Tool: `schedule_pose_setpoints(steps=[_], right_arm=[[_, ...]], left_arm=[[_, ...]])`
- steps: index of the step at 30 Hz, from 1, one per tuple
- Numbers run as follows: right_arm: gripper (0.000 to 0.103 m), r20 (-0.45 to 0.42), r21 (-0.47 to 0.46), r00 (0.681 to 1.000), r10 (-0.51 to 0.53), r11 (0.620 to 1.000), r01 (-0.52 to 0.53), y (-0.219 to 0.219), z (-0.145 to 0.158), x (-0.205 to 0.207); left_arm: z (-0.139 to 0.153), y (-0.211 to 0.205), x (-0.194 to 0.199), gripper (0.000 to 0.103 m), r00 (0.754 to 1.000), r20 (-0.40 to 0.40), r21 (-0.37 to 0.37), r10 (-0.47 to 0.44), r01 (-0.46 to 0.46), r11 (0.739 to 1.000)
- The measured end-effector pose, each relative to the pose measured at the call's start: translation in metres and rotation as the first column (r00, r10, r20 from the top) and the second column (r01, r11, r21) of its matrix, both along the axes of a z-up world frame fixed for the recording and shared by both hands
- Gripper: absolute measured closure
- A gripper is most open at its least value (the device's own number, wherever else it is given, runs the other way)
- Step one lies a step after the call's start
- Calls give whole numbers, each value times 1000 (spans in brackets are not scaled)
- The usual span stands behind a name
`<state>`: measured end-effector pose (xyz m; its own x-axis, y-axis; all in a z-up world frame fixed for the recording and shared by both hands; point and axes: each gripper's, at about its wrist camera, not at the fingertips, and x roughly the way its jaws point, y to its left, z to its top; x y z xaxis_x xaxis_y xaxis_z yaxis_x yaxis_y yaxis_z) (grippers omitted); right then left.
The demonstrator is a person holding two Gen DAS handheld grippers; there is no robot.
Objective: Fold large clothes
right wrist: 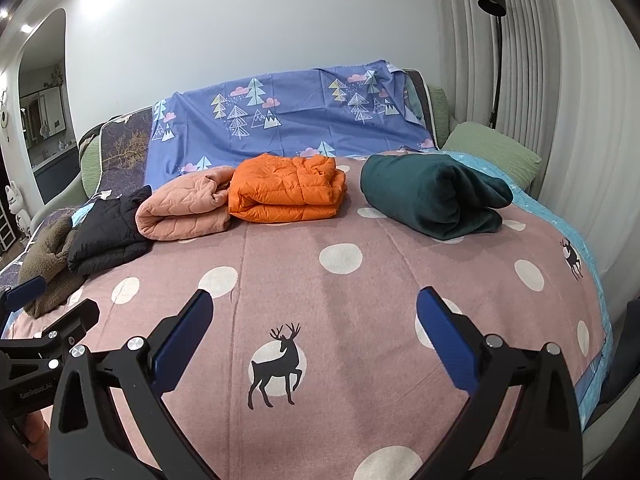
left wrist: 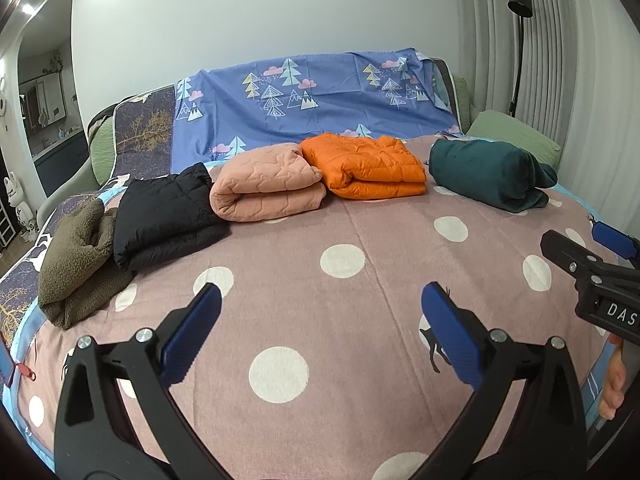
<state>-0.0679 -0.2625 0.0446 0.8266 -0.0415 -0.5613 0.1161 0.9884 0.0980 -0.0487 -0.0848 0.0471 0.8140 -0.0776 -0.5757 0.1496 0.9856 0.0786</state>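
Several folded garments lie in a row across the far part of the bed: a brown fleece (left wrist: pixel 78 258) (right wrist: pixel 46 264), a black puffer (left wrist: pixel 166 222) (right wrist: pixel 110 232), a pink quilted jacket (left wrist: pixel 266 186) (right wrist: pixel 184 204), an orange puffer (left wrist: pixel 366 166) (right wrist: pixel 286 188) and a dark green fleece (left wrist: pixel 490 172) (right wrist: pixel 434 196). My left gripper (left wrist: pixel 320 308) is open and empty above the pink spotted bedspread (left wrist: pixel 320 320). My right gripper (right wrist: pixel 314 312) is open and empty above the same bedspread (right wrist: pixel 360 360), near the deer print. Each gripper shows at the edge of the other's view.
A blue sheet with tree prints (left wrist: pixel 316 104) (right wrist: pixel 288 120) drapes over the headboard. A green pillow (left wrist: pixel 516 136) (right wrist: pixel 492 148) lies at the far right. A black floor lamp (left wrist: pixel 520 40) stands by the curtain. A doorway (left wrist: pixel 44 92) opens at left.
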Motion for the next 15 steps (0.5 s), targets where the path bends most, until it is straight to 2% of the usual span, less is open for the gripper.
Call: schedule_pose_setpoints(steps=[15], right_arm=[[1,-2,-9,1000,-7,1000,7,1,-3,-1]], left_arm=[[-5,-3,-1,2,1000,-1,9,-8,8,1000]])
